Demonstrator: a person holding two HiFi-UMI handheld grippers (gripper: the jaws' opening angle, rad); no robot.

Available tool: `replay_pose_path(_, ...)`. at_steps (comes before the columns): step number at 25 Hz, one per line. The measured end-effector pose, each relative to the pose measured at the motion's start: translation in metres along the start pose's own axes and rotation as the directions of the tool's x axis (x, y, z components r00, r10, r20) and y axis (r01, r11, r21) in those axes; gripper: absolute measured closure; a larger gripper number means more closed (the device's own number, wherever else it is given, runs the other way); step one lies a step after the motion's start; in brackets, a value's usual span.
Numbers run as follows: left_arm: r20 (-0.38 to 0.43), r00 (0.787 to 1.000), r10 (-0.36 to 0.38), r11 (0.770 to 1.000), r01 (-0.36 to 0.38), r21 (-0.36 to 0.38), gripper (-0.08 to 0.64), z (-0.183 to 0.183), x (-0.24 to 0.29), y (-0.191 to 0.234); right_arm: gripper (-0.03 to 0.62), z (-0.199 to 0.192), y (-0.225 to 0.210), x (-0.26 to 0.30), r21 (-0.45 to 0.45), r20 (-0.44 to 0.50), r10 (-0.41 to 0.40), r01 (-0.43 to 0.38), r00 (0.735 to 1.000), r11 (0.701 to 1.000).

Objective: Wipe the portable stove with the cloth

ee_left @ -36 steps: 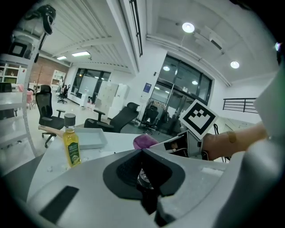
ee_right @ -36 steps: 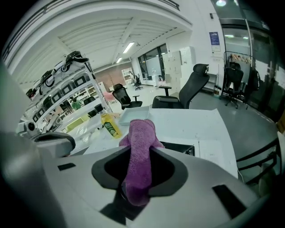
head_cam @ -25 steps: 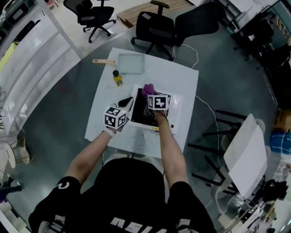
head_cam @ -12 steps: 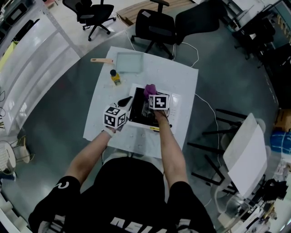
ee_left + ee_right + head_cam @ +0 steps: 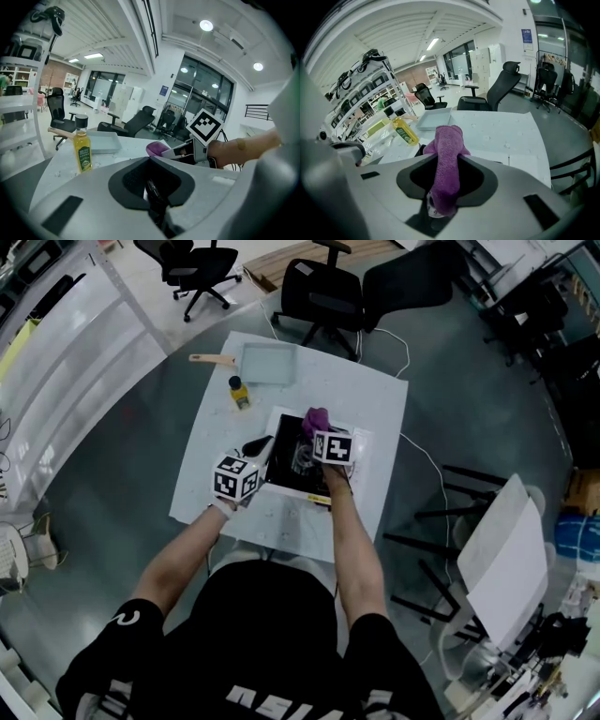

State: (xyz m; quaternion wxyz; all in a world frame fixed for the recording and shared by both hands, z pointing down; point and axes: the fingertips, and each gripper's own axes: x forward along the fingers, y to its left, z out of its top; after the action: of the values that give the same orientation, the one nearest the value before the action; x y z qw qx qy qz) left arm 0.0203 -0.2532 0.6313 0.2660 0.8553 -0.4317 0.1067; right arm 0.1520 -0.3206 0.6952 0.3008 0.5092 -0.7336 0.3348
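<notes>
Pinched purple cloth (image 5: 446,159) in right gripper's (image 5: 438,208) fingers; pressed left gripper's (image 5: 157,206) fingers narrowly together. Saw yellow liquid in bottle (image 5: 82,152), label unreadable, beside tray (image 5: 104,140) on desk (image 5: 375,409).

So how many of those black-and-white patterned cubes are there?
2. One cube rides on the left tool, beside the stove; the other on the right tool, which holds the purple cloth over the stove. None seems hidden.

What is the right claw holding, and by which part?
The purple cloth, clamped near one end in the right claw; the rest sticks out ahead.
</notes>
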Motion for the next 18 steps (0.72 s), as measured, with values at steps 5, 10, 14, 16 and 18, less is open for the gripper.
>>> replay_pose_path(5, 0.020, 1.000, 0.018, 1.000, -0.018, -0.005, 0.561, 0.001, -0.009, -0.001, 0.486, 0.018, 0.038, -0.009, -0.053, 0.036, 0.070, -0.068, 0.997, 0.996)
replay_pose_path(10, 0.040, 0.998, 0.042, 0.999, -0.041, -0.020, 0.561, -0.001, -0.027, 0.005, 0.486, 0.014, 0.078, -0.007, -0.098, 0.022, 0.154, -0.151, 0.988, 0.984)
replay_pose_path(14, 0.046, 0.997, 0.057, 0.998, -0.055, -0.033, 0.561, -0.007, -0.040, 0.008, 0.486, -0.007, 0.096, 0.004, -0.094, -0.031, 0.186, -0.188, 0.982, 0.978)
replay_pose_path(16, 0.051, 0.997, 0.065, 0.997, -0.063, -0.041, 0.561, -0.009, -0.044, 0.011, 0.486, -0.017, 0.094, 0.011, -0.104, -0.047, 0.162, -0.166, 0.986, 0.981)
replay_pose_path(18, 0.053, 0.996, 0.074, 0.996, -0.071, -0.054, 0.561, -0.012, -0.049, 0.015, 0.486, -0.024, 0.091, 0.018, -0.107, -0.058, 0.142, -0.148, 0.988, 0.983)
